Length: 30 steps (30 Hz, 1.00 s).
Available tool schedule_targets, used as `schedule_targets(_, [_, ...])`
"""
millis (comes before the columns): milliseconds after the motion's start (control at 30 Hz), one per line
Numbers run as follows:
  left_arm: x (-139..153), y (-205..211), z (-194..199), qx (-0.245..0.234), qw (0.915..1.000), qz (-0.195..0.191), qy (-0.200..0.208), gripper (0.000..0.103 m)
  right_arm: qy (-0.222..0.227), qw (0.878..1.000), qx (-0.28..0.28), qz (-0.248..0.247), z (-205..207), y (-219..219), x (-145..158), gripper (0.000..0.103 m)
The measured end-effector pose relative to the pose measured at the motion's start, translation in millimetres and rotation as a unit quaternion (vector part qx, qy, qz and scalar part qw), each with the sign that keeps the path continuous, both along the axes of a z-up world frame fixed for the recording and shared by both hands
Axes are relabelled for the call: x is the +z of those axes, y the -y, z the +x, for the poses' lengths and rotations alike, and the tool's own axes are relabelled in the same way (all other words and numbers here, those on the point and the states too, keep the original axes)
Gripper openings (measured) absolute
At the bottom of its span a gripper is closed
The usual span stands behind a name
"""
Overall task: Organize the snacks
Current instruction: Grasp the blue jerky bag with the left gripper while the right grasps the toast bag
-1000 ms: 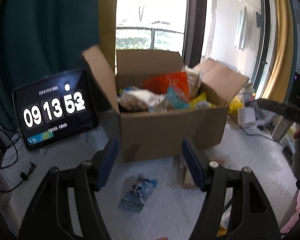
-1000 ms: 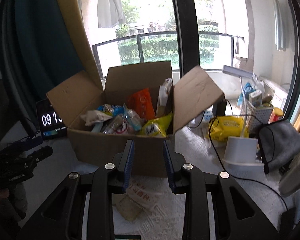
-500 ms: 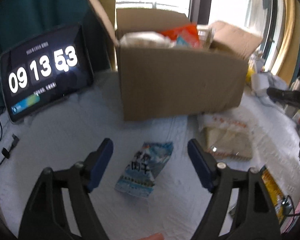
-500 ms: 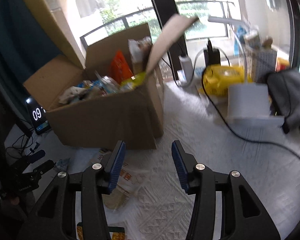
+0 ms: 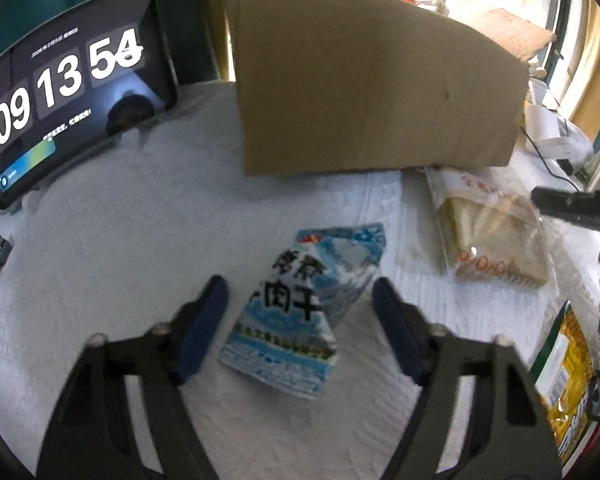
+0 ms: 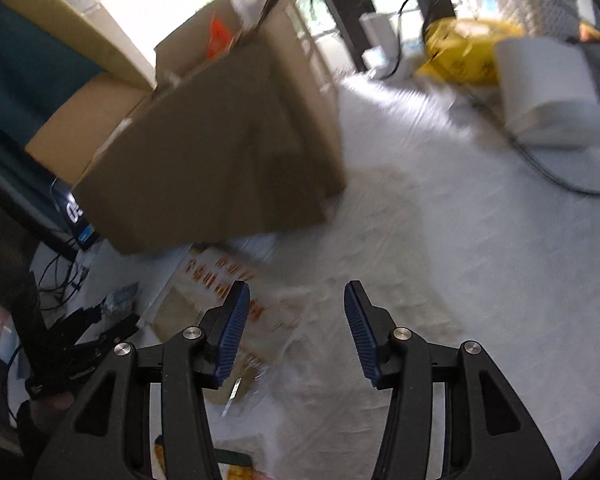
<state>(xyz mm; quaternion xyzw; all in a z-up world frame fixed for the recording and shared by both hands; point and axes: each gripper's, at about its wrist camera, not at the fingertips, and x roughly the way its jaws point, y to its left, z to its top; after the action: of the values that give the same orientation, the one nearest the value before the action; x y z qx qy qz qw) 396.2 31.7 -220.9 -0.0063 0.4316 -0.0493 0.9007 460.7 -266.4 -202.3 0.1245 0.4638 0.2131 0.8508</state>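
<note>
Blue snack packet (image 5: 296,308) between spread left tongs (image 5: 300,312)

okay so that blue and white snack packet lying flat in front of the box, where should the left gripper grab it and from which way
Take the blue and white packet across its two long side edges near the middle, coming down from above. It lies flat on the white cloth, and the open left gripper already straddles it, one finger on each side.
</note>
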Motion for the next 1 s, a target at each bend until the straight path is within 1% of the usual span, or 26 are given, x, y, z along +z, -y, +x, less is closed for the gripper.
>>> schedule_targets(33, [0, 1, 0, 0.000, 1.0000, 0.002, 0.001, 0.059, -0.007, 1.000, 0.006, 0.001, -1, -5, -3, 0.052])
schedule_targets(100, [0, 2, -1, 0.000, 1.0000, 0.001, 0.003, 0.050, -0.022, 1.000, 0.020, 0.005, -3, -15, -9, 0.053])
schedule_targets(133, [0, 3, -2, -0.002, 1.0000, -0.002, 0.004, 0.048, -0.023, 0.999, 0.024, 0.004, -5, -21, -10, 0.056])
schedule_targets(167, [0, 3, -3, -0.005, 1.0000, -0.005, 0.004, 0.046, -0.013, 1.000, 0.024, -0.002, -8, -25, -9, 0.061])
schedule_targets(200, [0, 4, -4, -0.011, 0.9999, -0.012, 0.005, 0.043, -0.008, 1.000, 0.026, -0.011, -9, -29, -9, 0.063])
schedule_targets(300, [-1, 6, -8, -0.018, 0.9996, -0.021, 0.005, 0.041, -0.001, 0.999, 0.036, -0.018, -9, -39, -8, 0.062])
schedule_targets(333, [-1, 7, -10, -0.021, 0.9995, -0.025, 0.005, 0.041, 0.003, 0.999, 0.035, -0.025, -10, -42, -8, 0.055])
schedule_targets(367, [-1, 6, -14, -0.024, 0.9992, -0.030, 0.005, 0.040, 0.008, 0.999, 0.041, -0.029, -12, -46, -6, 0.042])
schedule_targets(400, [-1, 8, -17, -0.028, 0.9989, -0.037, 0.004, 0.039, 0.013, 0.998, 0.050, -0.028, -14, -49, -4, 0.036])
schedule_targets(433, [0, 9, -20, -0.029, 0.9988, -0.038, 0.004, 0.039, 0.017, 0.998, 0.056, -0.027, -18, -52, -2, 0.034])
schedule_targets(500, [0, 9, -26, -0.030, 0.9986, -0.042, 0.005, 0.039, 0.028, 0.996, 0.068, -0.041, -24, -59, 3, 0.028])
schedule_targets(667, [4, 4, -33, -0.031, 0.9974, -0.065, 0.004, 0.038, 0.058, 0.993, 0.080, -0.062, -43, -66, 18, 0.021])
schedule_targets(800, [12, 4, -42, -0.033, 0.9965, -0.076, 0.012, 0.038, 0.101, 0.988, 0.088, -0.076, -61, -65, 42, 0.017])
schedule_targets(900, [19, 6, -49, -0.031, 0.9963, -0.078, 0.019, 0.038, 0.137, 0.981, 0.098, -0.094, -78, -67, 60, 0.014])
schedule_targets(1000, [27, 5, -57, -0.029, 0.9962, -0.077, 0.027, 0.038, 0.181, 0.970, 0.105, -0.123, -98, -73, 78, 0.012])
